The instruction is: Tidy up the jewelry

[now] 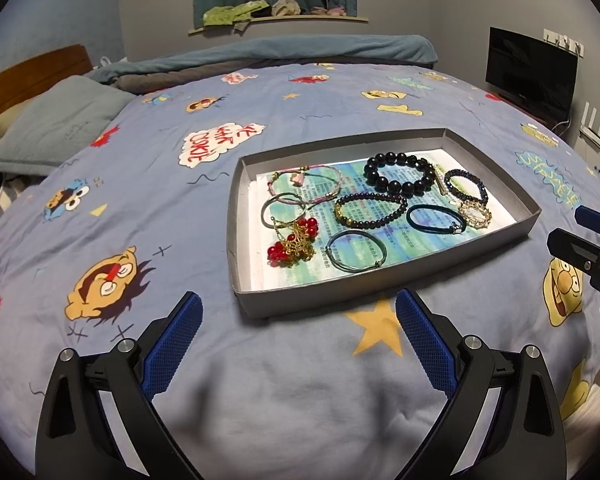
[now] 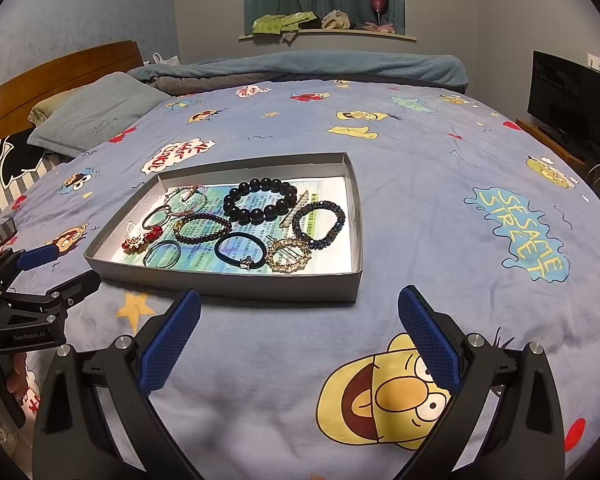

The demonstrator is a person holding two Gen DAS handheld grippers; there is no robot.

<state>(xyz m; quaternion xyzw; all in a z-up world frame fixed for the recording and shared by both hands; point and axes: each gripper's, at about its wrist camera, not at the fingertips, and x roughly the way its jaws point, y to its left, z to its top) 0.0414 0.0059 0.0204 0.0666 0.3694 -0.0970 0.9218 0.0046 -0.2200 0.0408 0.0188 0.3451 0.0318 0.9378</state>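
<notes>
Shallow grey tray (image 1: pixel 496 236) sits on bedspread (image 1: pixel 300 380), all visible jewelry inside on printed paper: black bead bracelet (image 1: pixel 400 176), red-gold piece (image 1: pixel 294 242), hair ties, thin bangles. Nothing loose on bedspread in view. Judged: gathering done or not begun; cannot tell which.

Left gripper (image 1: pixel 298 346): jaws wide apart, empty, near tray, touching nothing. Right gripper (image 2: pixel 300 344): same, wide apart, empty.
</notes>
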